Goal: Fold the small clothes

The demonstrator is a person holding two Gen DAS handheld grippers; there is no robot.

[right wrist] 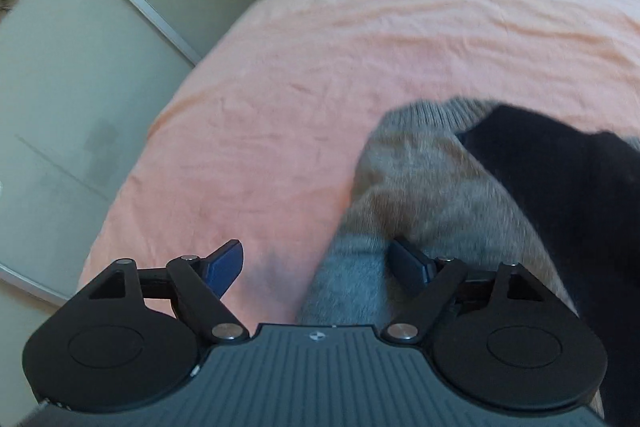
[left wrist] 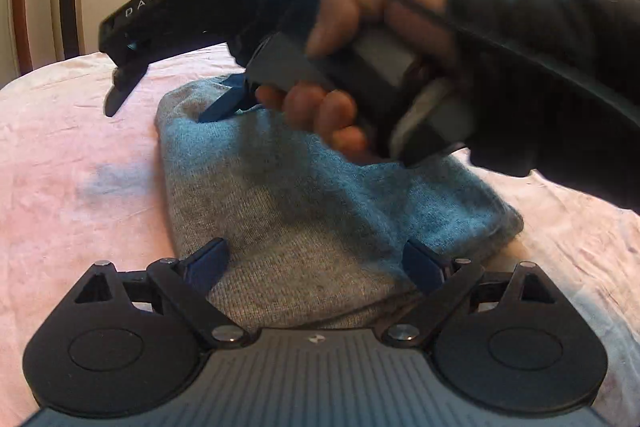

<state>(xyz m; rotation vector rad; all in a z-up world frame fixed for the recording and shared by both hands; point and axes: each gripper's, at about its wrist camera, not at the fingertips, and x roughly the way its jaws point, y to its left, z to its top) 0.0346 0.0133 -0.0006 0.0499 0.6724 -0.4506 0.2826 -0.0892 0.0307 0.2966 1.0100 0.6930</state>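
Two tongs [left wrist: 316, 263] [right wrist: 320, 267] open; one grey knit [left wrist: 280, 195] on one pink sheet [left wrist: 80, 147].

Bare pink sheet [right wrist: 320, 67] lies open left of the grey sweater [right wrist: 420, 179].

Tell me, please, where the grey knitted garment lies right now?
The grey knitted garment lies folded on the pink bedsheet, centre in the left wrist view.

Each camera sits just behind its own tongs, tilted down close over the bed [right wrist: 360, 39]. The left view faces the far wall across the grey sweater [left wrist: 280, 219]; the right view faces the wardrobe doors [right wrist: 60, 67]. Both share sweater and bed.
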